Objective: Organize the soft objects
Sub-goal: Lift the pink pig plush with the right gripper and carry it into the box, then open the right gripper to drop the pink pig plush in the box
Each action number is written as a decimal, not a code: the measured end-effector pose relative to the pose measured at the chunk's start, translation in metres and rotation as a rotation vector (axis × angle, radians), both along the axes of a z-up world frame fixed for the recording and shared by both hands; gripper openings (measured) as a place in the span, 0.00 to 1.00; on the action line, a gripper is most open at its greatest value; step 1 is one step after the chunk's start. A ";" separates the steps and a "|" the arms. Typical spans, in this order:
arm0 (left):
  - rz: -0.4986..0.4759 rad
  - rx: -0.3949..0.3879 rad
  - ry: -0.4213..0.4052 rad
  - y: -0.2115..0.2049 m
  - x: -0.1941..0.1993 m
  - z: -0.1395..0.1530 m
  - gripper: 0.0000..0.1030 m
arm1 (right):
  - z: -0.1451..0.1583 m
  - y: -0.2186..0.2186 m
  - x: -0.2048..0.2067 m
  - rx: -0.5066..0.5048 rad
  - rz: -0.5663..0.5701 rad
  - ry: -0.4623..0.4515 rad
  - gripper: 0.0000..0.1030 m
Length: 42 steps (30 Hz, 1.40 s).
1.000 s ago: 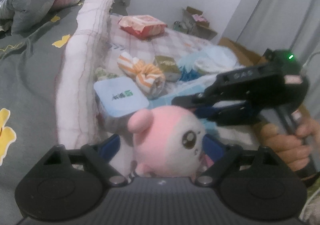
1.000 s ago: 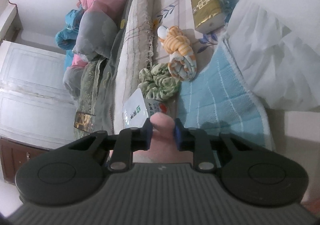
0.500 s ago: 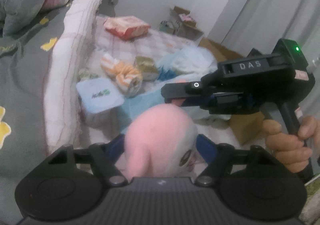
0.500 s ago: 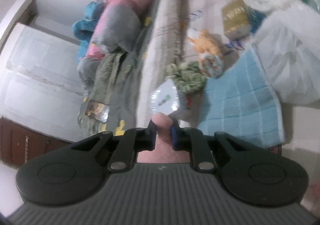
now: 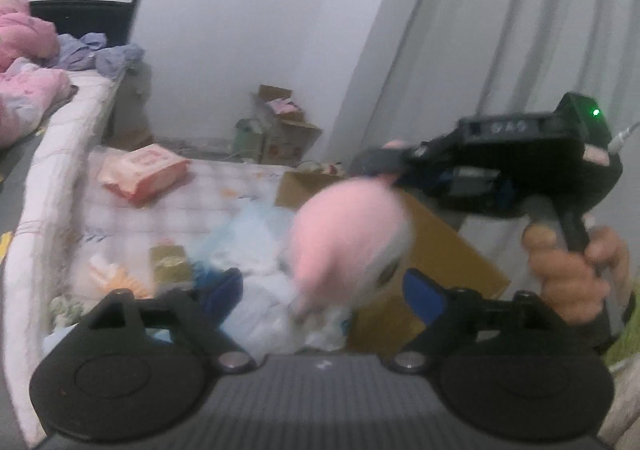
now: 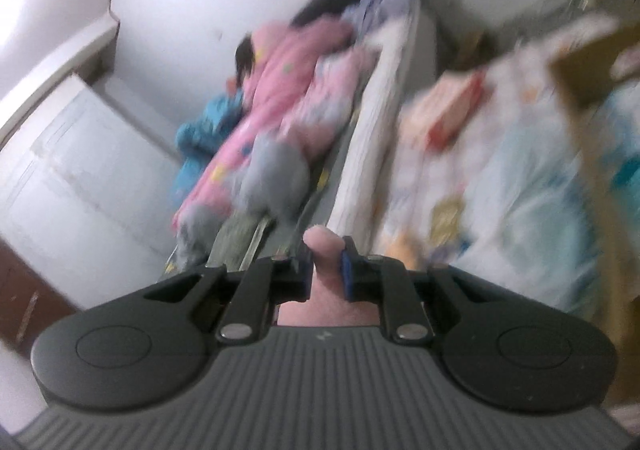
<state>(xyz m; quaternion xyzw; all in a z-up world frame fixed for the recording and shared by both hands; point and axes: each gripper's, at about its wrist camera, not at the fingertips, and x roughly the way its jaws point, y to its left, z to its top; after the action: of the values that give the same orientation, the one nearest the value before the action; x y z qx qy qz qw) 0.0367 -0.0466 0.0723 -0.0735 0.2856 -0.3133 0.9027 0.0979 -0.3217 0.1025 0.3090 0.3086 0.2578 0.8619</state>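
A pink and white plush toy (image 5: 348, 238) hangs in the air in the left wrist view, blurred by motion. My right gripper (image 5: 394, 166) is shut on its pink ear and holds it up over a cardboard box (image 5: 444, 250). In the right wrist view the ear (image 6: 322, 250) is pinched between the blue pads of the right gripper (image 6: 326, 266). My left gripper (image 5: 324, 290) is open, its fingers on either side below the toy and apart from it.
A checked mat (image 5: 224, 202) carries a red-pink tissue pack (image 5: 144, 170), a gold pack (image 5: 170, 266), an orange striped cloth (image 5: 112, 278) and white and blue bags (image 5: 260, 302). The bed edge (image 5: 44, 186) runs along the left. Curtains (image 5: 520, 30) hang at right.
My right gripper has lifted the plush toy by its ear, up out of the left gripper's fingers and toward the cardboard box. Both views have swung upward and are blurred.
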 end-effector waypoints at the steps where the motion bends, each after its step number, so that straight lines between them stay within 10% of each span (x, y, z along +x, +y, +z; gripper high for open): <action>1: -0.005 -0.001 0.005 -0.003 0.001 -0.002 0.86 | 0.008 -0.014 -0.003 -0.019 -0.031 -0.018 0.12; 8: 0.013 0.019 0.092 -0.004 0.015 -0.025 0.86 | 0.019 -0.095 -0.013 -0.228 -0.224 -0.051 0.12; 15: 0.053 0.031 0.133 0.010 0.020 -0.040 0.86 | -0.031 -0.163 -0.013 -0.324 -0.328 0.123 0.12; 42: 0.111 0.051 0.201 0.016 0.045 -0.057 0.86 | -0.137 -0.192 0.141 -0.524 -0.353 0.401 0.12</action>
<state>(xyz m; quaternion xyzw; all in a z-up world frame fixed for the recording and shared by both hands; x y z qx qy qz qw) 0.0816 -0.0303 0.0150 -0.0973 0.3781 -0.2466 0.8870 0.2387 -0.5134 -0.0344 0.1710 0.4687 -0.0483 0.8653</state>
